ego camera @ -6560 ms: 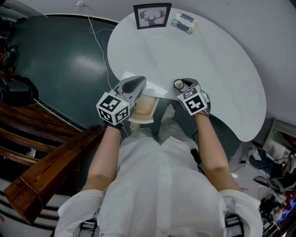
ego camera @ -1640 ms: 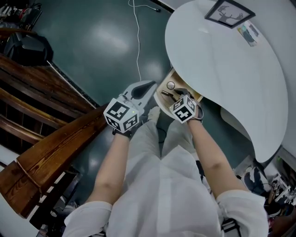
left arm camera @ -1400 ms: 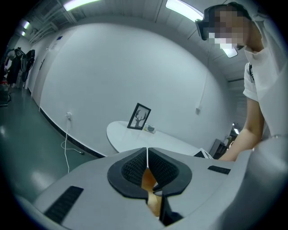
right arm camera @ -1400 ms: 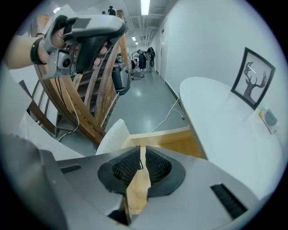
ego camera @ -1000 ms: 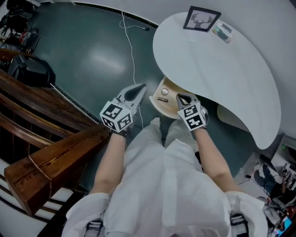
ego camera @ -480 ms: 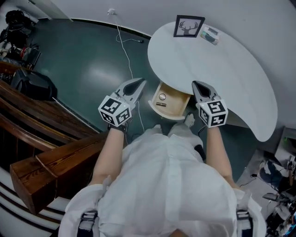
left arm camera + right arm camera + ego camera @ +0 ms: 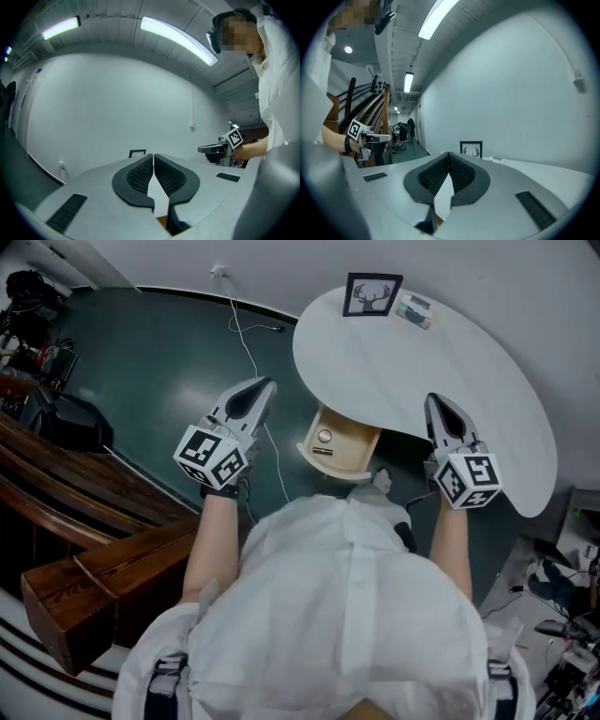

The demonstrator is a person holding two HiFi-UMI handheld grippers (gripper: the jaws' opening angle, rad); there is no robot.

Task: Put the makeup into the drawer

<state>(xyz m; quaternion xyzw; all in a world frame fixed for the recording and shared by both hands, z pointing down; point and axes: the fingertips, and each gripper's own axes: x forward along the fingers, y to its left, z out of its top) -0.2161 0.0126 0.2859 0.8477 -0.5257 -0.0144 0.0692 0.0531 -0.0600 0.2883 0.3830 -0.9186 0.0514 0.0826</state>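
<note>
The left gripper (image 7: 153,158) was held with its jaws pressed together and nothing between them, and the right gripper (image 7: 449,155) was likewise clenched and empty. In the head view, the left gripper (image 7: 263,386) was kept at 10 o'clock of the open drawer (image 7: 359,457) and the right gripper (image 7: 435,404) at 3 o'clock of it, both well apart from it. It was judged that they were held so, level and to the sides, because nothing more was to be carried and the drawer was to be left free. The drawer was drawn out from under the edge of the white table (image 7: 469,381), toward the person. The makeup was lying inside it: a round piece with a pale lid (image 7: 324,436) and, at 6 o'clock of that, a small dark stick (image 7: 323,452). Finer details could not be told. The placing was judged as done, with the drawer not yet closed.
</note>
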